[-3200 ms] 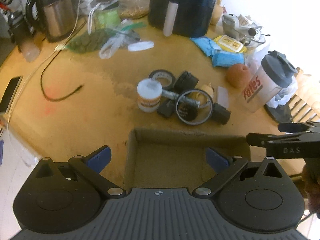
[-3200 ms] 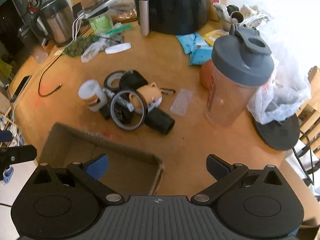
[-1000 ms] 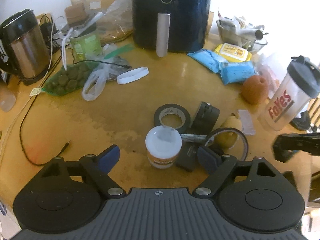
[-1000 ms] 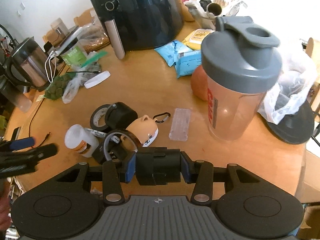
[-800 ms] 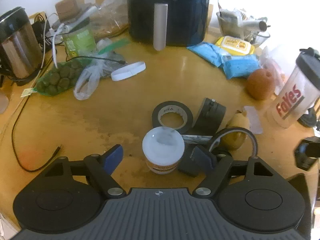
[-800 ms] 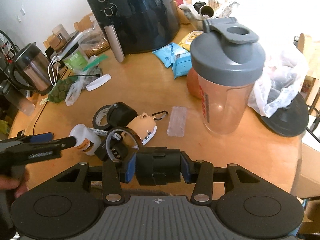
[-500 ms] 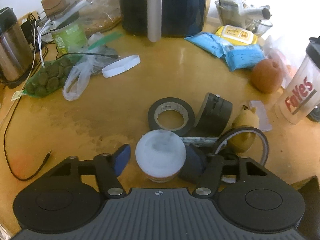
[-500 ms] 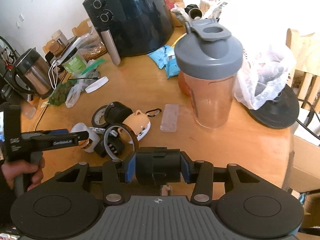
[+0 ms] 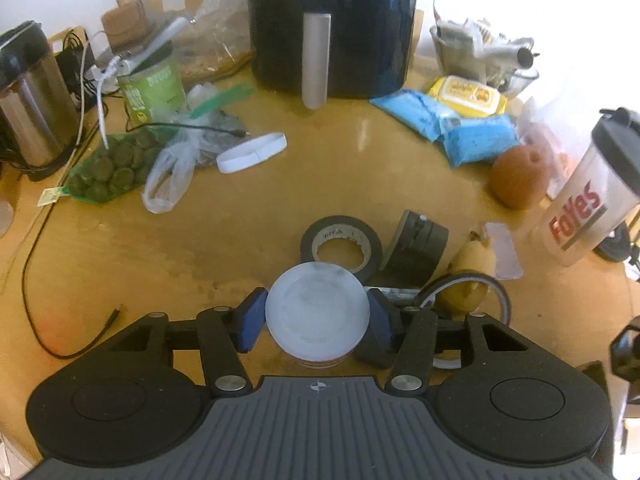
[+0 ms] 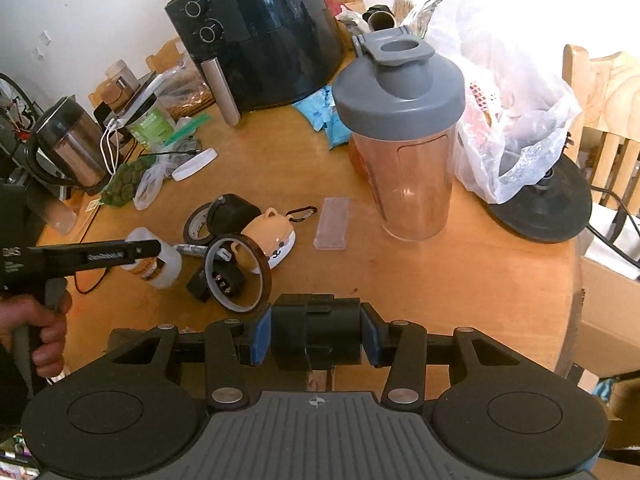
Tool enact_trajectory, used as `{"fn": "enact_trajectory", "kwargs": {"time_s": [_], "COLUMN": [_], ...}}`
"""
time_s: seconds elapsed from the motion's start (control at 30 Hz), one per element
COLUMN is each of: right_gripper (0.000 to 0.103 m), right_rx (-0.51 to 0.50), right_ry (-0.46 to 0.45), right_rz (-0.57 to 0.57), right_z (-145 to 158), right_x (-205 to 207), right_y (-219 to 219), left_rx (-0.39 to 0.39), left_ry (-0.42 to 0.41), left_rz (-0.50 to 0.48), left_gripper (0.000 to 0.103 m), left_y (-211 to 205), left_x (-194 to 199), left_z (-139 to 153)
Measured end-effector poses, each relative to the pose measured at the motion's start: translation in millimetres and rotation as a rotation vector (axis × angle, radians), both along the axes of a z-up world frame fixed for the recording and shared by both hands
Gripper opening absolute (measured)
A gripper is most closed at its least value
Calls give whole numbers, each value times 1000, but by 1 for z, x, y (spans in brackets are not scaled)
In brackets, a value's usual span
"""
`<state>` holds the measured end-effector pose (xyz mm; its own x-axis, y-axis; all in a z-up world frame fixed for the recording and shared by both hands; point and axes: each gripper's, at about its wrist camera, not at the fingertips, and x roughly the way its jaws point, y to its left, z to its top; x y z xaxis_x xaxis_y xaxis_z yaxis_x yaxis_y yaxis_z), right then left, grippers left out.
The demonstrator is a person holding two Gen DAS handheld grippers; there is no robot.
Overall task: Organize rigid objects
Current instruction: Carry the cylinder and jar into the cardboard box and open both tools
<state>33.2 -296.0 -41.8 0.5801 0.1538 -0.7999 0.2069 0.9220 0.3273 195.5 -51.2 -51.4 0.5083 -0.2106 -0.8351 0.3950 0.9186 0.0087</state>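
Blue-padded jaws of the left gripper have just been closing and now sit against both sides of a white-lidded jar, which stands on the wooden table toward its near edge, not yet lifted. The right gripper is clamped on a black cylindrical part, held above the table's near edge.

Risk, as judged: the jar looks smooth w/ a lid wider than its body, so a grip on the lid alone could slip or tilt it on the lift. It also sits tight against a black tape roll, a black block and a thin hoop; dragging it out could knock those over.

Containers: jar contents can't be seen through the lid. Farther, near the right edge, a clear shaker bottle w/ grey lid looks empty. At the far edge, an air fryer, shut.
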Motion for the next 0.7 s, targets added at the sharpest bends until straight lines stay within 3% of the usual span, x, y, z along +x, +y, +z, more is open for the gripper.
{"fn": "enact_trajectory", "kwargs": {"time_s": [0.4, 0.7], "right_gripper": [48, 48], "right_rx": [40, 78], "right_ry": [-38, -59], "right_rz": [95, 167], "right_z": [4, 8], "right_x": [-1, -9], "right_y": [4, 5], "left_rx": [-49, -93], "left_ry": [-35, -14], "left_rz": [53, 94], "left_gripper": [53, 53], "left_y": [16, 23], "left_x": [-32, -70], "left_z": [49, 66]}}
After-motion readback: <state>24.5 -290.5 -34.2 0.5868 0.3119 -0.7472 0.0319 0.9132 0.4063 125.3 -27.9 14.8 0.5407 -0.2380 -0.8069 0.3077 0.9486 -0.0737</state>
